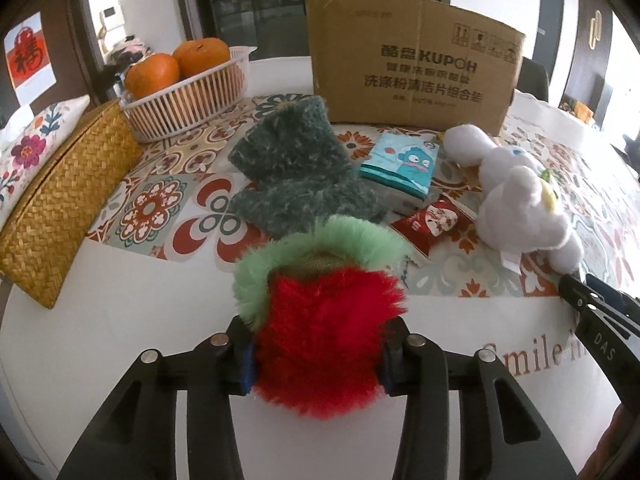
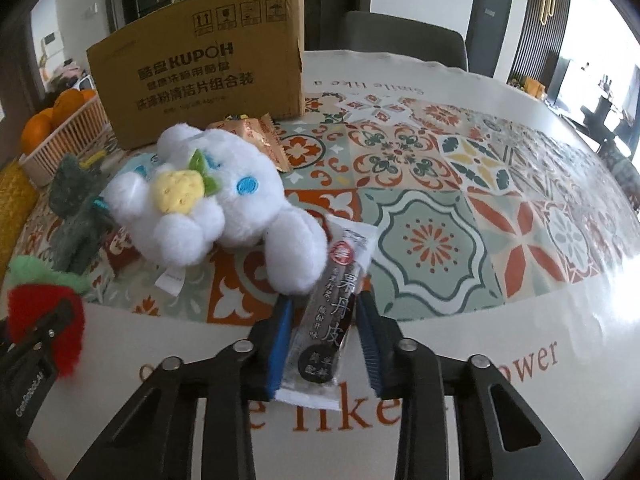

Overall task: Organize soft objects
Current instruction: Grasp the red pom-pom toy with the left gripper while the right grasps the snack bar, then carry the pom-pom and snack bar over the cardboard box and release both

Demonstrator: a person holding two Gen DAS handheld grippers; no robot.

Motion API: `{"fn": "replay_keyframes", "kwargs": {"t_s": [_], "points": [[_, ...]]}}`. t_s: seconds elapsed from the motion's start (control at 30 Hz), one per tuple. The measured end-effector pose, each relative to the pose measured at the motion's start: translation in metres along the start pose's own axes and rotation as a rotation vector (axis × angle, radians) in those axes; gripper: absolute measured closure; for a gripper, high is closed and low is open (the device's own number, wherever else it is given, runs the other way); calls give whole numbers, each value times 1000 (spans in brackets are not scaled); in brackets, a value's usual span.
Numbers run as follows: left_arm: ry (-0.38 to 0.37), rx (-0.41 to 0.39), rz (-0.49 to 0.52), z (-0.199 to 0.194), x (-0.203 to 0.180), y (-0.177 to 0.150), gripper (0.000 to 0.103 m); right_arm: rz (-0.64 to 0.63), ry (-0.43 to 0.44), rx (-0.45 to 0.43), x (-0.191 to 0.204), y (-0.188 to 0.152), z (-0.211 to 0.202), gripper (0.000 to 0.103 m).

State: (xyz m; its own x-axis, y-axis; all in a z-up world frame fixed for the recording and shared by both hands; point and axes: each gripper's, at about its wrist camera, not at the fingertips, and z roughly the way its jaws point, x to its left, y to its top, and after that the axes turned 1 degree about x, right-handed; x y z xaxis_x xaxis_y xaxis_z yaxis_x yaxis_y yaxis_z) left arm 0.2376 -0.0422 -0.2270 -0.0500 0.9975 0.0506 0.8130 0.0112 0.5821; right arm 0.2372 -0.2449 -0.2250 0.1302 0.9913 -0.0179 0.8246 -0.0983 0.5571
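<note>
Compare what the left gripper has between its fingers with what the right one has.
The left gripper squeezes a fluffy red pom-pom with a green fringe; the right gripper holds a flat snack packet. The pom-pom is round and furry; the packet is long, thin and glossy, with printed characters. The pom-pom bulges past the pads; the packet stands narrow between them. Both lie at the table's near edge.

The right tool (image 2: 324, 344) grips a long dark-printed snack packet (image 2: 332, 316), its blue pads (image 2: 280, 340) pressing both edges. At eleven o'clock from it, touching its far end, a fluffy white plush toy (image 2: 208, 208) holding a yellow strawberry lies on the patterned table (image 2: 460, 208). A brown cardboard box (image 2: 200, 64) stands beyond at eleven o'clock. At nine o'clock, the left tool (image 2: 40, 332) clamps a red and green furry ball (image 2: 44, 312).
</note>
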Motion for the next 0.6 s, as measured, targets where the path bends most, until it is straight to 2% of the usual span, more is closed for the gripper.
{"fn": "replay_keyframes", "kwargs": {"t_s": [0.2, 0.6], "points": [[-23, -31, 34, -15, -3, -4, 62, 9, 13, 8, -3, -10, -11, 80], [-69, -88, 65, -54, -8, -6, 63, 29, 10, -41, -13, -18, -54, 80]]}}
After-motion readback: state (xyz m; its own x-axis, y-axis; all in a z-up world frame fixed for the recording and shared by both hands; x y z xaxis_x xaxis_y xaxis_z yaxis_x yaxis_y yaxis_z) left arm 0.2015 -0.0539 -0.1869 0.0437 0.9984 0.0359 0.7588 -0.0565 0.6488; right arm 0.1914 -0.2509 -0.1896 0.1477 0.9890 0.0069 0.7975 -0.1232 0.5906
